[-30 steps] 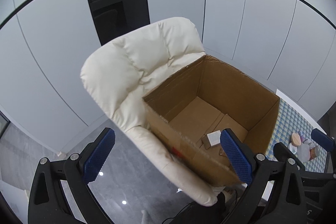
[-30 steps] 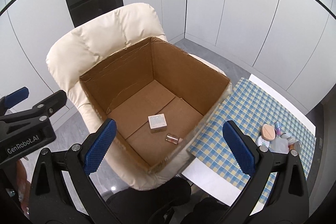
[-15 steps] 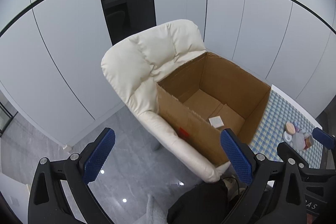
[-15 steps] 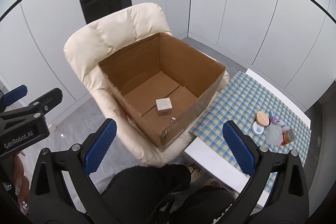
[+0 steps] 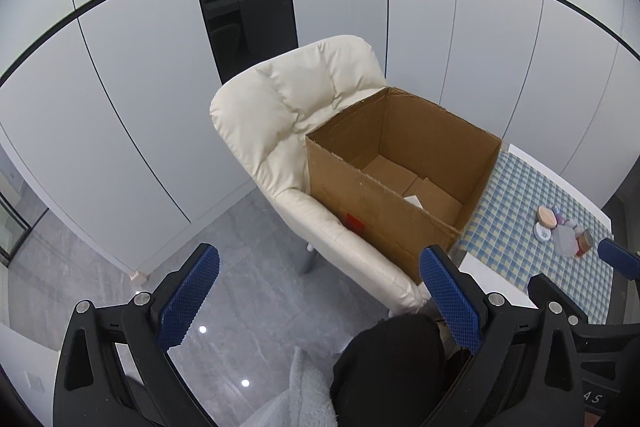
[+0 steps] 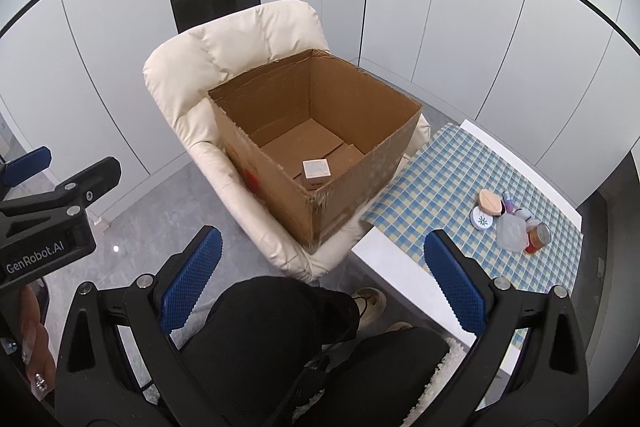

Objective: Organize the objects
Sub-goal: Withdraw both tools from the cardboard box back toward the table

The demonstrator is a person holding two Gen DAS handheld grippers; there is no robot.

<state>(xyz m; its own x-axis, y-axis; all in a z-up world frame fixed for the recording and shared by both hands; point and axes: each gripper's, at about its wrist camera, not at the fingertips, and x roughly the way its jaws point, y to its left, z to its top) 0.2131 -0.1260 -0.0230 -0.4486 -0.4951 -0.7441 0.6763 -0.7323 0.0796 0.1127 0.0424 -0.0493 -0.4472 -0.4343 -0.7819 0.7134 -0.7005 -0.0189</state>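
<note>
An open cardboard box (image 6: 316, 143) sits on the seat of a cream padded chair (image 6: 236, 39), with a desk (image 6: 404, 267) just beside it covered by a blue-and-white checked cloth (image 6: 452, 179). The right hand-held gripper (image 6: 318, 277) hangs above a person's dark-clad knees (image 6: 280, 331) with its blue fingers (image 6: 192, 279) spread wide and nothing between them; the left hand-held gripper (image 5: 318, 295) is likewise wide and empty, held over the grey tiled floor (image 5: 100, 267) in front of the chair. The right wrist view looks down into the box and shows a small white box (image 6: 316, 171) resting on the cardboard bottom near the nearer wall; in the left wrist view only a white corner of that small box (image 5: 414, 201) peeks above the near wall of the cardboard box (image 5: 400, 163). The left wrist view, in turn, shows a red patch (image 5: 354, 223) on the outer front of the box clearly, which the right wrist view catches only at an angle. On the far part of the cloth lies a cluster of small items: a round peach-coloured compact (image 6: 490, 201), a white round lid with a green leaf mark (image 6: 482, 218), a clear plastic container (image 6: 511, 231), an amber jar (image 6: 538, 237) and a small purple bottle (image 6: 508, 201), all close together or touching. The same cluster appears smaller and less distinct in the left wrist view. The right wrist view also catches the body of the left tool at its left edge, with a hand (image 6: 34, 347) below it
</note>
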